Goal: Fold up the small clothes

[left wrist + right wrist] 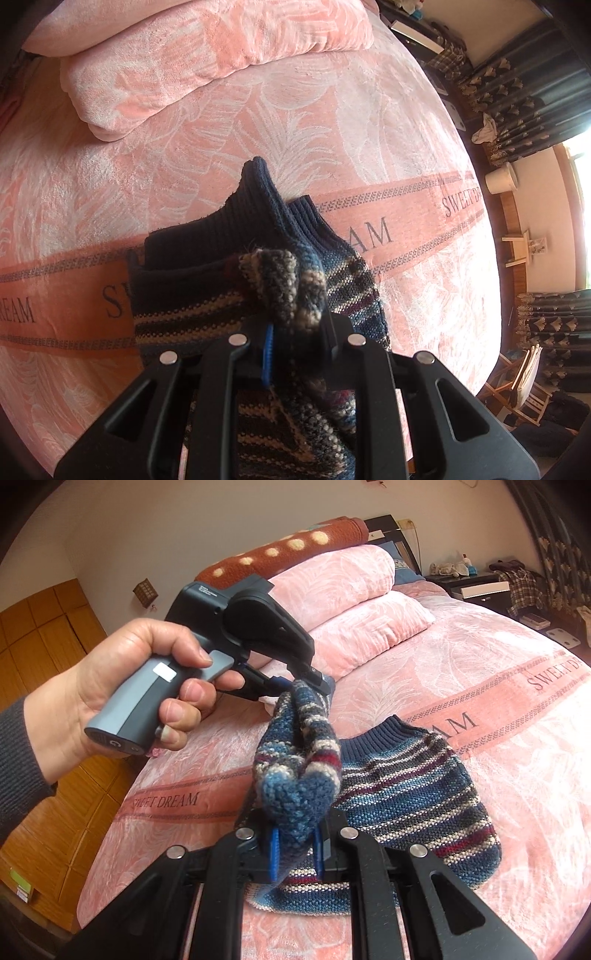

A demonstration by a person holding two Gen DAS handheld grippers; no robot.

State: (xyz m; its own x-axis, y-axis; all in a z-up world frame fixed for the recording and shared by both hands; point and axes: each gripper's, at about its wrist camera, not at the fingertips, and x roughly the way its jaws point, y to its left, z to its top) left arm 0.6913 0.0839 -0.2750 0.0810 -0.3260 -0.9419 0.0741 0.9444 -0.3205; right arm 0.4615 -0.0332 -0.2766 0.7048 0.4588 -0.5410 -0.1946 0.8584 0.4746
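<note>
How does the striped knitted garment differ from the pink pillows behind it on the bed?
The knitted garment has blue, dark red and cream stripes; the pillows are pink with a pale leaf pattern. The garment lies partly lifted, one edge pinched by the left gripper and the right gripper; the pillows rest stacked, untouched. Both are on the bed.

Our left tool has a black body, a rounded black housing on top, and a two-tone grey handle bearing a small white sticker and a power symbol at its base. The hand around it comes out of a dark grey ribbed sleeve. Our right tool shows black linkage arms, silver pivot pins and blue finger pads.
</note>
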